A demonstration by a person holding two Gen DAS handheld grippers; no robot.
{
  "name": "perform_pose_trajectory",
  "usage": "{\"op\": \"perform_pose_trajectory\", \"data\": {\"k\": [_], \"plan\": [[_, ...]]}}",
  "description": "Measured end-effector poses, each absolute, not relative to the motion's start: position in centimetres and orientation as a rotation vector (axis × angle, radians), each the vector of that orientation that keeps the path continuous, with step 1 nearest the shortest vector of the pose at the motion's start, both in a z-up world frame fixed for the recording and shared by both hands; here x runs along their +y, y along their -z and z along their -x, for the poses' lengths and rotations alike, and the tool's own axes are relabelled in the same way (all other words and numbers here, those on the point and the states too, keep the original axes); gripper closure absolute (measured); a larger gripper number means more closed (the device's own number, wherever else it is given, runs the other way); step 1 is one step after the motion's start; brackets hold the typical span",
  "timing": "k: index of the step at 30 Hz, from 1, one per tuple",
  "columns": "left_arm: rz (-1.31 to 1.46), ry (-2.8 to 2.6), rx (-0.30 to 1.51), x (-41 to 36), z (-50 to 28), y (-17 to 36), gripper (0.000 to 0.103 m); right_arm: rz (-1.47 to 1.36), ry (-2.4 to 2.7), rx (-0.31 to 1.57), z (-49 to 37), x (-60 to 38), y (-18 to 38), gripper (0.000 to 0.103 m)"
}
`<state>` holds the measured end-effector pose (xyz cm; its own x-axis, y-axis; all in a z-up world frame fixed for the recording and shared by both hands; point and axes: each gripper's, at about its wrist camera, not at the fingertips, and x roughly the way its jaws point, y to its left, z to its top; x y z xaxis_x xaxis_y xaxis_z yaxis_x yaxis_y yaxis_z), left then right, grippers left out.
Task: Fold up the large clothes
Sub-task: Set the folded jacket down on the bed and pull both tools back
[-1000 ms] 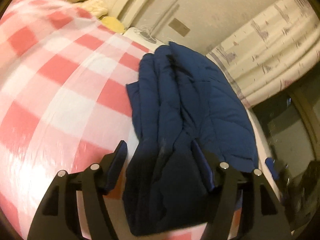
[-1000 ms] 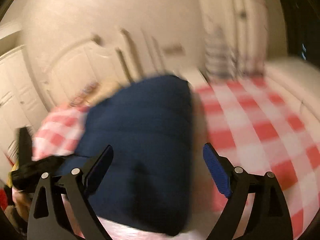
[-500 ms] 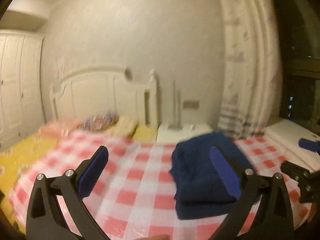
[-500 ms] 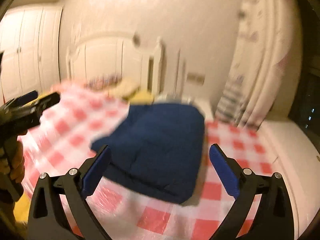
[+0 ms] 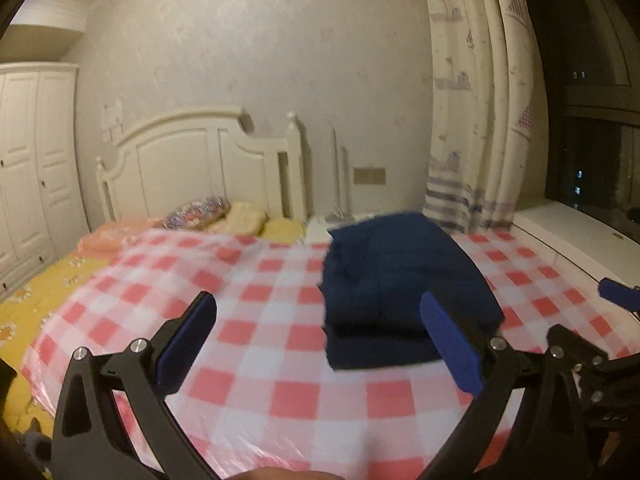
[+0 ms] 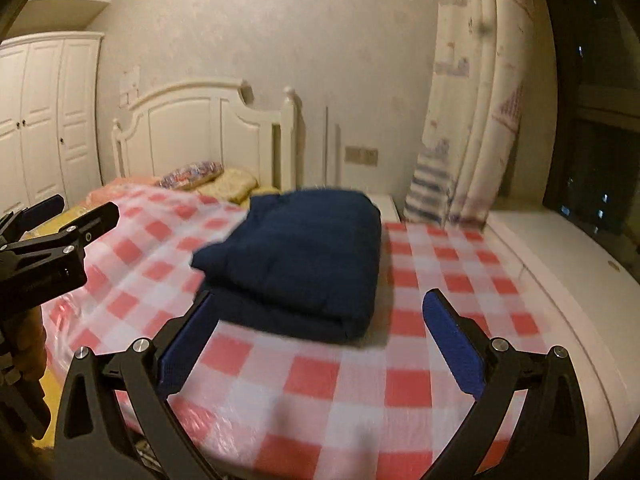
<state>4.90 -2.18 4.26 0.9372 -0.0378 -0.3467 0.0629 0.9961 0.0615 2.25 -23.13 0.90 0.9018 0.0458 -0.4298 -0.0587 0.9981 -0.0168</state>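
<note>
- Jacket (image 6: pixel 304 264): dark blue and padded, it lies folded into a compact stack on the checked sheet (image 6: pixel 352 376), toward the far side of the bed, short of the pillows (image 6: pixel 224 180).
- Fold: layers sit one on another with a rounded fold edge facing me, so the bundle rests flat and stable. I judge the folding step complete or nearly so.
- Left gripper (image 5: pixel 320 344): my jaws have just been opening and now stand fully spread. Nothing is between the pads; the jacket is seen beyond them, apart.
- Right gripper (image 6: pixel 320 344): its jaws have also just been opening and are wide apart. They hold nothing; the jacket lies ahead, clear of both pads.
- Reason for the pose: I keep both grippers off the cloth and angled slightly down, so that the stack is not dragged or disturbed.
- Cross-view: each gripper appears at the edge of the other's camera, on either side of the jacket.
- Sheet: its plastic-like surface looks slick, so the jacket may slide if pushed.
</note>
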Motion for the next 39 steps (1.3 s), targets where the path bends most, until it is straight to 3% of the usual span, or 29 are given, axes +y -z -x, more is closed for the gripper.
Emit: {"op": "perform_pose_trajectory", "data": {"k": [39], "plan": [[-0.093, 0.06, 0.42, -1.9, -5.4, -1.4, 0.002, 0.046, -0.112, 0.502, -2.4, -19.8, 1.2, 0.005]]}}
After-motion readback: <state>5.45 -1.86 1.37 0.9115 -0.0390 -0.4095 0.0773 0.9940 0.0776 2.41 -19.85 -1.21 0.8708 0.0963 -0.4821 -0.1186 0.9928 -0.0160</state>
